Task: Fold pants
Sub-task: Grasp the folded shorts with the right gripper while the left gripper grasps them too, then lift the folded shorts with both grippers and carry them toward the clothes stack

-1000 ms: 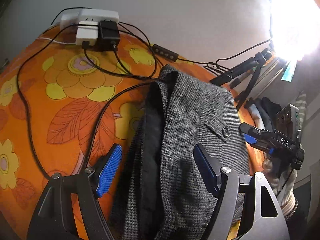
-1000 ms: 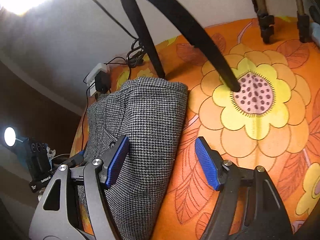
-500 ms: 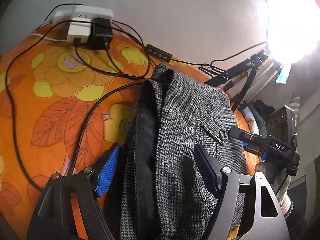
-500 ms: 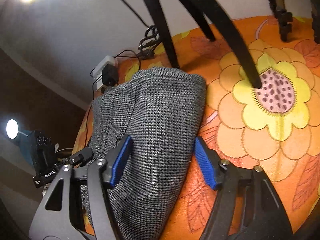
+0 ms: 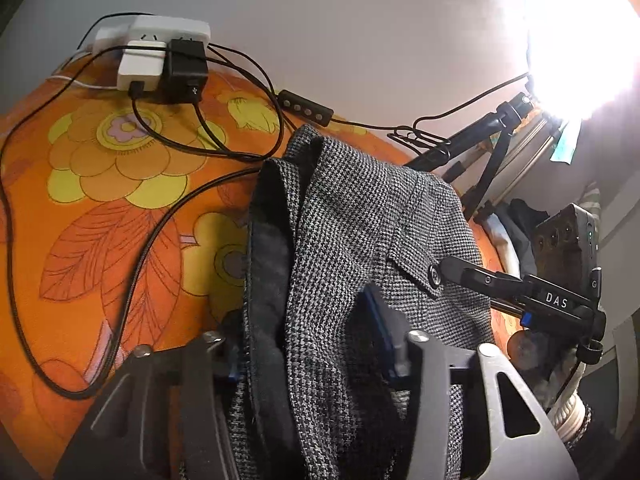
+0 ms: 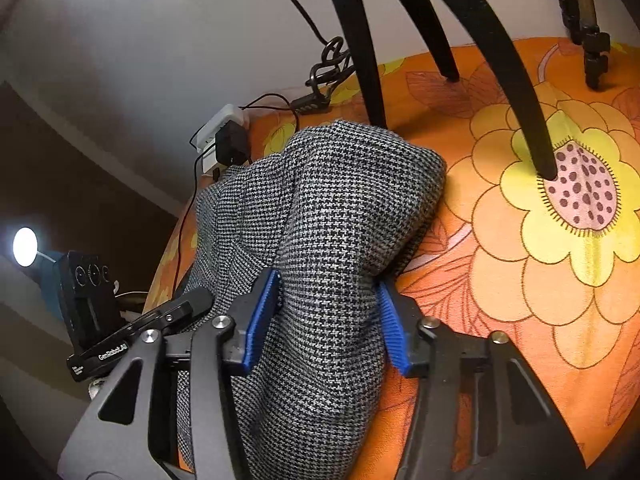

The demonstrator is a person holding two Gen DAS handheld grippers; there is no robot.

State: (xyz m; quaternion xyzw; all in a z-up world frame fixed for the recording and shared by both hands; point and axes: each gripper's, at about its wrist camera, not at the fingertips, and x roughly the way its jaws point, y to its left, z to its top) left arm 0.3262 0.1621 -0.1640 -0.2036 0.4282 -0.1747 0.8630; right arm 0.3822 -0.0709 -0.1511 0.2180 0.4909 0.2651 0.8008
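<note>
Left wrist view: the pants, grey houndstooth wool with a dark lining and one buttoned pocket flap, lie bunched on an orange cloth printed with yellow flowers and brown leaf outlines. The left gripper is closing, its two blue ribbed pads sunk into the waistband fold, so the fabric is pinched between them. In the right wrist view the right gripper is closing too, both pads pressed on a puffed ridge of the same pants near their right edge. The cloth covers a rounded surface against a plain pale wall. One white power strip sits at the far edge with two chargers, one white and one black, and several black cables trail across the cloth. Black tripod legs stand on the big flower. A bright lamp glares at upper right.
</note>
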